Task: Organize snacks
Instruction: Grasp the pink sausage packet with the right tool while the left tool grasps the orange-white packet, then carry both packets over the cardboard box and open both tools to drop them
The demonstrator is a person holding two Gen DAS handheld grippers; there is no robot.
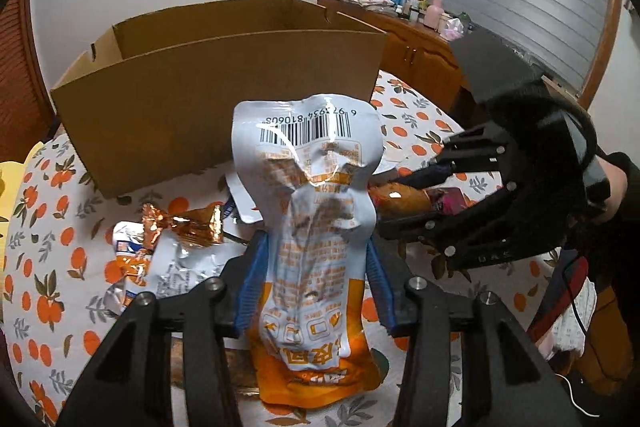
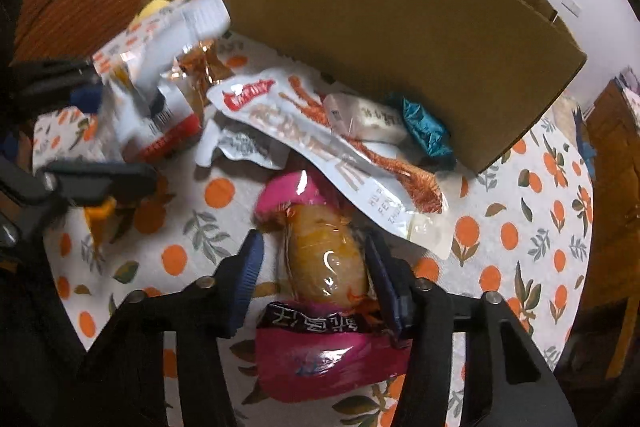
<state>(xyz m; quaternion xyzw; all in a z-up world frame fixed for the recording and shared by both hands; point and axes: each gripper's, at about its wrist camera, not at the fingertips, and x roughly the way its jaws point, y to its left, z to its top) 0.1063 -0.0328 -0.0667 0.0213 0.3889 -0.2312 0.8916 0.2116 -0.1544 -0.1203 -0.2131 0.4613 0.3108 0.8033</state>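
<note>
Left hand-held gripper point(image 1: 312, 291) is clamped on a white-and-orange snack pouch point(image 1: 316, 227), lifted off the surface point(image 1: 52, 267); right hand-held gripper point(image 2: 314, 267) is spread around a pink-wrapped snack point(image 2: 320, 291) lying on the surface, pads not visibly squeezing it. Beyond them several packets point(image 2: 320, 131) lie loose by the cardboard box point(image 1: 216, 83). Its inside isn't visible, so I judge most sorting remains.

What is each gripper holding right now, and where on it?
The left gripper pinches the white-and-orange snack pouch at its middle. The right gripper straddles the pink-wrapped snack mid-body; jaws open, nothing held.
</note>
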